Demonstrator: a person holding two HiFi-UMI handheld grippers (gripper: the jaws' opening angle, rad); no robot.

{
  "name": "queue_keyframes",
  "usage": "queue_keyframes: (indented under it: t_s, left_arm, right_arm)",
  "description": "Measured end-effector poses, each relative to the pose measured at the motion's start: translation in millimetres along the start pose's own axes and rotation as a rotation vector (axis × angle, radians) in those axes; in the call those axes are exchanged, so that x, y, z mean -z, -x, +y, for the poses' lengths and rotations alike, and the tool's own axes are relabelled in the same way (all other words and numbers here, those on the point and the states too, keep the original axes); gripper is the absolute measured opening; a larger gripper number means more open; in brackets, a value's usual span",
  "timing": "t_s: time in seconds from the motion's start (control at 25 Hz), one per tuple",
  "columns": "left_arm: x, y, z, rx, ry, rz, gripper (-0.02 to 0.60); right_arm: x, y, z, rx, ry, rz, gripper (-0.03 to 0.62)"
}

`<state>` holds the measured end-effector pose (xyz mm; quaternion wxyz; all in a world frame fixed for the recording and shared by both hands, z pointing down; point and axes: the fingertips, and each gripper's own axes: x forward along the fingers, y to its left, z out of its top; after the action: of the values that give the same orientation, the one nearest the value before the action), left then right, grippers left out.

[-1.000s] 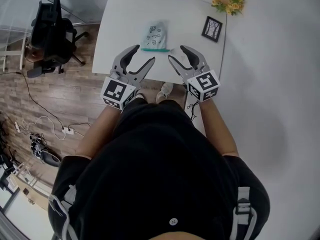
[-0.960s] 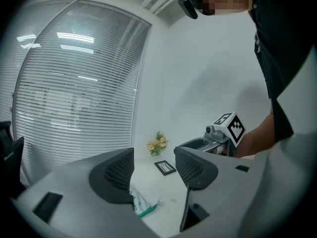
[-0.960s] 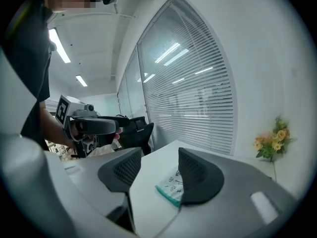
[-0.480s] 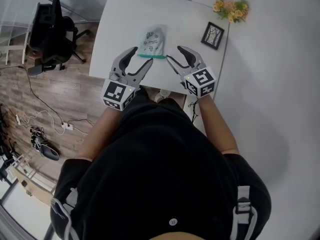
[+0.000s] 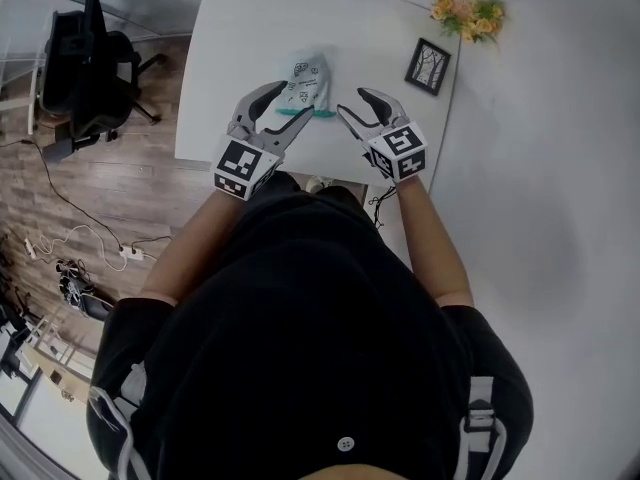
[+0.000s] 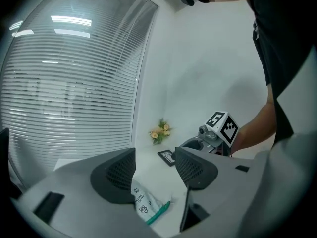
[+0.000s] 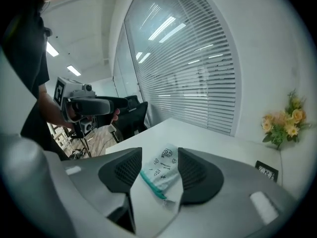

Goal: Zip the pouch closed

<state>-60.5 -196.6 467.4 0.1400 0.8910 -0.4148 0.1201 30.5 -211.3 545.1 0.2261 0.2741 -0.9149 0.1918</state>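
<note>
Moved: left gripper (image 5: 288, 101), right gripper (image 5: 351, 101) nearer pouch (image 5: 305, 78), upper centre.
Jaws: both spread, pinching nothing.
Pouch: flat on table (image 5: 235, 38), teal zip.

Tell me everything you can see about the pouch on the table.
The pouch is small, flat and pale, soft-looking, printed with little dark drawings, with a teal zipper strip along its near edge. It lies on the white table toward the table's front edge. Nothing else visibly touches it.
</note>
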Motion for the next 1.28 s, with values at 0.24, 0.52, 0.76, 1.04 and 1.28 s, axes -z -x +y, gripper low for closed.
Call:
queue_keyframes:
  t_s: [0.24,0.52,0.76,1.04,1.28]
  left_arm:
    - [29,-19,-3,0.059,0.02,0.066,0.256]
    - [65,-37,-12,0.059,0.089,0.15,0.253]
    - [103,-51,-28,0.057,0.189,0.237,0.25]
    - [143,-64,-43,0.03,0.232,0.332,0.25]
    - [177,-69,-46,0.0,0.275,0.415,0.247]
  right_arm:
    - [27,-18,-13,0.001,0.112,0.139,0.224]
    - [64,-36,-22,-0.07,0.199,0.284,0.222]
    - [93,-47,-20,-0.148,0.284,0.382,0.216]
    - [134,-56,-21,-0.236,0.406,0.494,0.176]
    - [167,-67,-20,-0.29,0.566,0.596,0.153]
